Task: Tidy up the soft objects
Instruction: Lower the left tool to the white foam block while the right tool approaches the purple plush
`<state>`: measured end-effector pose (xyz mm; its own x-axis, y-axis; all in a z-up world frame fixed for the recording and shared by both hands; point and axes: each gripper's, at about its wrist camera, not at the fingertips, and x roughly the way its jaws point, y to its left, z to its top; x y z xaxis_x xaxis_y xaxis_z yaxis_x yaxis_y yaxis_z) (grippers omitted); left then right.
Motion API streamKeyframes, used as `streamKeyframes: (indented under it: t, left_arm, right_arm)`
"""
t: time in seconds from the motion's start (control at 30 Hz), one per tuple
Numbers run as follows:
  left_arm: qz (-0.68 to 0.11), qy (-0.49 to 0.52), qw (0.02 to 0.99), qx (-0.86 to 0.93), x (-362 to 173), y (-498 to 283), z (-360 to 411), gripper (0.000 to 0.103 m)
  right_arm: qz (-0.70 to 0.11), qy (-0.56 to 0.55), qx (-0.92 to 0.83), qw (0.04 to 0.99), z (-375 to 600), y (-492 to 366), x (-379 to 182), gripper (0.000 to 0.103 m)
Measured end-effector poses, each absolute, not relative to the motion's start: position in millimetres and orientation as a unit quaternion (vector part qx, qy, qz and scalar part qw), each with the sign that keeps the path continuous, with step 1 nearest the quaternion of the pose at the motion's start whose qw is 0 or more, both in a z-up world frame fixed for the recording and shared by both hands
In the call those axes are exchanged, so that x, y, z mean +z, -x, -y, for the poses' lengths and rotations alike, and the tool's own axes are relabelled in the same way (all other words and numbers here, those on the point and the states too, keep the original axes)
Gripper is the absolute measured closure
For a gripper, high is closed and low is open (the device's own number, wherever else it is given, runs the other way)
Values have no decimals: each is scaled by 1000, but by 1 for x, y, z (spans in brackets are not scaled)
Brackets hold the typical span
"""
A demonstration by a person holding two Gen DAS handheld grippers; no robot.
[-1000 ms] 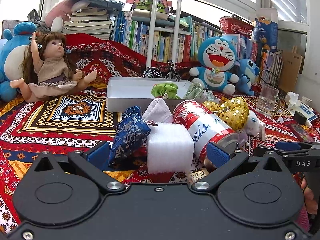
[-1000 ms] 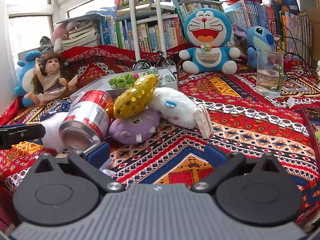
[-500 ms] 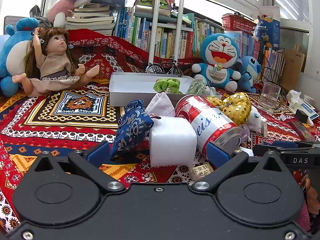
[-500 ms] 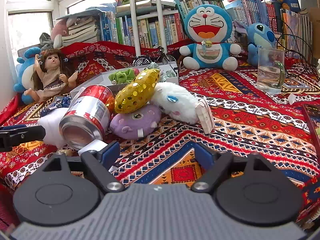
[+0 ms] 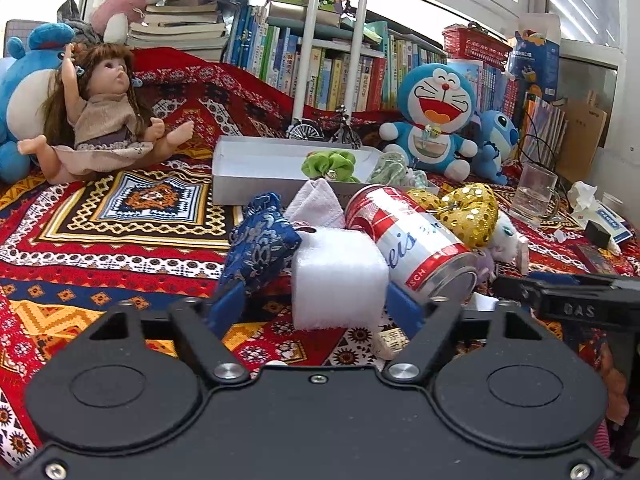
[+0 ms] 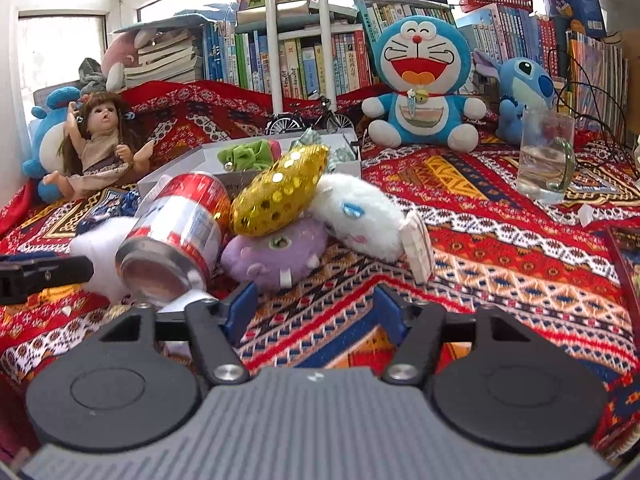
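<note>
A white foam block (image 5: pixel 338 276) sits between the fingers of my left gripper (image 5: pixel 316 306), which stands partly open around it; contact is unclear. A blue brocade pouch (image 5: pixel 260 246) and a white cloth (image 5: pixel 316 204) lie beside it. A gold sequin toy (image 6: pixel 280 196) rests on a purple plush (image 6: pixel 276 254), next to a white plush (image 6: pixel 360 216). My right gripper (image 6: pixel 312 312) is open and empty just in front of the purple plush. A white tray (image 5: pixel 256 168) holds a green scrunchie (image 5: pixel 328 164).
A red and white can (image 5: pixel 416 246) lies on its side between the foam block and the plush pile. A glass mug (image 6: pixel 544 160) stands at the right. A doll (image 5: pixel 100 120), a Doraemon plush (image 6: pixel 420 84) and books line the back.
Both grippers have narrowed their jaws from wide open. The left one has closed in around the white foam block. The right one has come nearer to the purple plush.
</note>
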<state>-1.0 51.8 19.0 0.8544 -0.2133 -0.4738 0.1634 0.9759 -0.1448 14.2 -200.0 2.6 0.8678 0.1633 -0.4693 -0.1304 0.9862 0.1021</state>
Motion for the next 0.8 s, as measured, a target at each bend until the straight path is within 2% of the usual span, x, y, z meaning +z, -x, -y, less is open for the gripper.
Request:
streamKeyframes:
  t: [0.07,0.2,0.47,0.8]
  left_arm:
    - [-253,54,960,-106,20,1,-50,37]
    - [-250,47,961,-106,20,-2,-46,37]
    - [-247,57,961,-110,22,-13,-41,21]
    - [-249,61,961,-105,21,-24,-36,20]
  right_arm:
    - [-242,-34,78,967,199,-20,5,36]
    - [-246,-33,85,965,195,-35,6,36]
    - [-245,-37,105,963,191,-53,9,29]
    - [-254,-61,116,958,191,-64,3,25]
